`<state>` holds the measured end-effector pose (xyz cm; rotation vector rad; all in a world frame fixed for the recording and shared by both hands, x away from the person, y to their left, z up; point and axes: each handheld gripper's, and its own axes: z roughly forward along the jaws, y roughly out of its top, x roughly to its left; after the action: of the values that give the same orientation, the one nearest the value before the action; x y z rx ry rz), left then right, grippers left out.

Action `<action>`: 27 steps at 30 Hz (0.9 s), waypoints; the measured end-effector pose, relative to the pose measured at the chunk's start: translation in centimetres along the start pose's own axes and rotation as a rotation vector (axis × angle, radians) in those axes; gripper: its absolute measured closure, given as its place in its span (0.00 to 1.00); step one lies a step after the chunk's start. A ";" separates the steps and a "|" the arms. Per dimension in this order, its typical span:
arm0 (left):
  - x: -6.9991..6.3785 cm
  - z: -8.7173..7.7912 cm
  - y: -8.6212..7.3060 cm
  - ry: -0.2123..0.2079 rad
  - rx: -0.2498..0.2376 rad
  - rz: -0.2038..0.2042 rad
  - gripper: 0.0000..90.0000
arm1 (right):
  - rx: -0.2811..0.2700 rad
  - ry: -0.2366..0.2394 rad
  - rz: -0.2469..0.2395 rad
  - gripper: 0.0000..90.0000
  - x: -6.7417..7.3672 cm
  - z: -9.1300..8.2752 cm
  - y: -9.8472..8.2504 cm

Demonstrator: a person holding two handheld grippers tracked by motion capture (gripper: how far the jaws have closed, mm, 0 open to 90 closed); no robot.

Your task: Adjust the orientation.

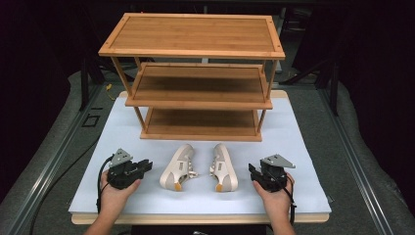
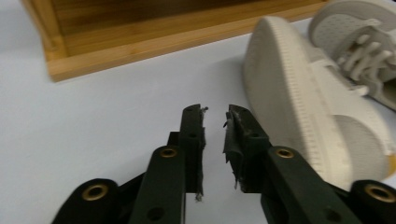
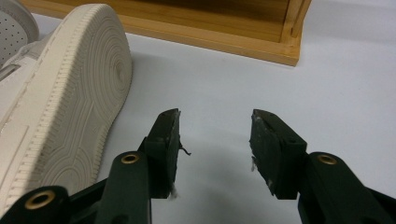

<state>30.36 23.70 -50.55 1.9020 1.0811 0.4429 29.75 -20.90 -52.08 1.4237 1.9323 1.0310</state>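
Two beige sneakers lie on their sides on the white mat (image 1: 298,147), the left shoe (image 1: 178,167) and the right shoe (image 1: 224,167), with their uppers facing each other. My left gripper (image 1: 148,166) rests on the mat just left of the left shoe, whose ribbed sole (image 2: 299,102) is close by its jaws. The left gripper (image 2: 215,114) has only a narrow gap between its jaws and holds nothing. My right gripper (image 1: 251,169) sits right of the right shoe's sole (image 3: 65,102). This right gripper (image 3: 215,121) is open wide and empty.
A three-tier bamboo shelf rack (image 1: 195,34) stands at the back of the mat, behind the shoes, all tiers bare. Its bottom frame (image 2: 140,42) (image 3: 210,37) lies ahead of both grippers. Bare mat runs between the rack and the shoes. Dark floor surrounds the table.
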 end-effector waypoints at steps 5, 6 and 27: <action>-1.3 -0.3 0.4 -0.036 -0.011 0.026 0.99 | -0.005 -0.001 0.011 0.59 -0.1 -0.2 0.0; -1.5 -0.3 0.4 -0.044 -0.011 0.036 0.99 | -0.004 0.000 0.013 0.59 -0.1 -0.2 0.0; -4.3 0.6 0.4 -0.091 0.019 0.129 1.00 | -0.015 0.016 0.038 0.58 -0.1 -0.3 -0.1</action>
<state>28.60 19.77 -50.11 1.9969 0.9094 0.4149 29.54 -21.09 -52.01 1.4535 1.9121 1.0749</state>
